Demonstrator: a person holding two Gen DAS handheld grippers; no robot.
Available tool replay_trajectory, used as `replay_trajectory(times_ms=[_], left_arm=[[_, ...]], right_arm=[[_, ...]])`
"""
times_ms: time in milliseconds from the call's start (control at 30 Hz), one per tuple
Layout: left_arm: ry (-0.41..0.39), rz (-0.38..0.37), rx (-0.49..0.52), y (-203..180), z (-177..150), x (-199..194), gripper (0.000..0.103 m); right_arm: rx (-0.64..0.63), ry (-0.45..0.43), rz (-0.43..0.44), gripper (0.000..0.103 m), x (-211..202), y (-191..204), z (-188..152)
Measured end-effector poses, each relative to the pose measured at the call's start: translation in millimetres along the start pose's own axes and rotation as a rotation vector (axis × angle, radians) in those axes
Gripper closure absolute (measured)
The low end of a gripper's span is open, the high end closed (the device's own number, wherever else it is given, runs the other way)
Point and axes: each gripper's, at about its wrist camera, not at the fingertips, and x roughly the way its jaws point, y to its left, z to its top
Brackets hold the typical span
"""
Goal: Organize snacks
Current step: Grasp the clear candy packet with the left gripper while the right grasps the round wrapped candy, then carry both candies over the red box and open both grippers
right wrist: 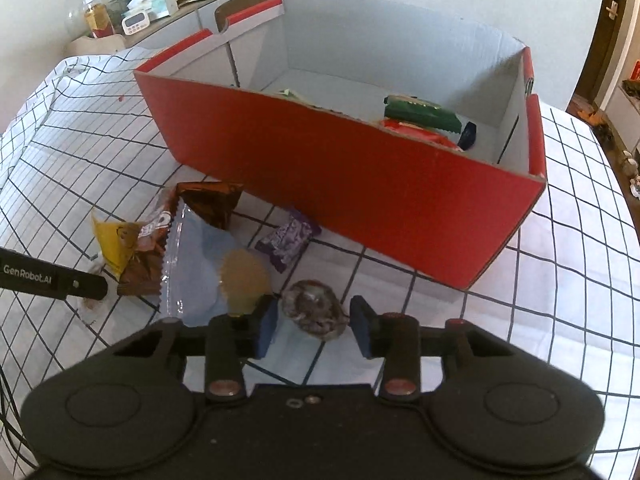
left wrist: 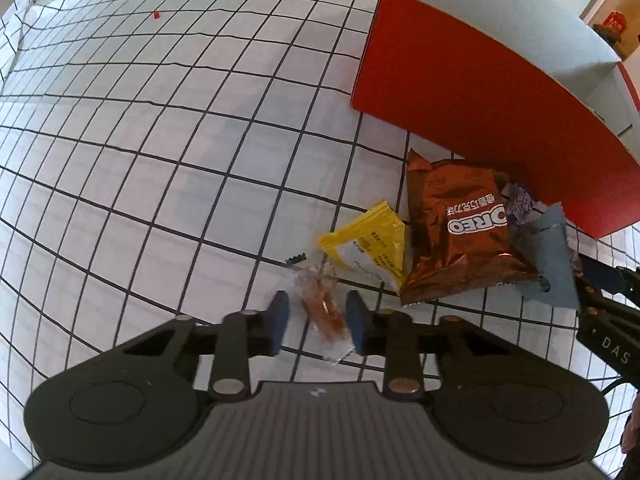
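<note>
A red cardboard box (right wrist: 360, 184) stands on the grid-patterned cloth, also in the left wrist view (left wrist: 472, 112); it holds a green packet (right wrist: 420, 114) and a red packet (right wrist: 416, 130). My left gripper (left wrist: 318, 322) is open with its pads either side of a clear-wrapped brown snack (left wrist: 322, 308). Beside it lie a yellow packet (left wrist: 370, 246) and a brown Oreo bag (left wrist: 456, 236). My right gripper (right wrist: 314, 324) is open around a round dark wrapped snack (right wrist: 316, 308). A purple candy (right wrist: 288, 240) and a pale blue packet (right wrist: 208, 264) lie in front of the box.
The white grid tablecloth (left wrist: 160, 140) spreads wide to the left. A cabinet (right wrist: 168, 20) with a timer, jars and clutter stands behind the table. The left gripper's black arm (right wrist: 52, 278) enters the right wrist view at left.
</note>
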Motion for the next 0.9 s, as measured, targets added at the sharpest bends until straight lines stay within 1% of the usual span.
replay_trajectory(times_ms=[33,167,333,400,667,900], left_arm=[[-0.001,0.008,0.005,0.4,-0.4,-1.5,0.082],[0.001,-0.010,-0.007,5.5,-0.1,-1.4,0.087],[0.003,-0.015,-0.011,9.8,-5.5,-2.4,0.087],[-0.001,-0.031,-0.016,11.2,-8.5,-6.3,0.087],[-0.040,-0.059,0.003,12.9,-16.4,-31.8,0.087],[-0.079,-0.072,0.038,5.7,-16.7,-60.9,0.087]], right_arm=[[0.003,-0.004,-0.005,0.067,-0.2,0.6,-0.4],[0.025,-0.014,-0.008,0.070,-0.6,1.5,-2.3],[0.065,-0.020,-0.015,0.070,-8.5,2.4,-9.8],[0.089,-0.021,-0.012,0.070,-12.7,1.4,-12.6],[0.126,-0.040,0.014,0.070,-39.7,8.2,-21.9],[0.130,-0.064,0.029,0.070,-66.7,18.7,-19.5]])
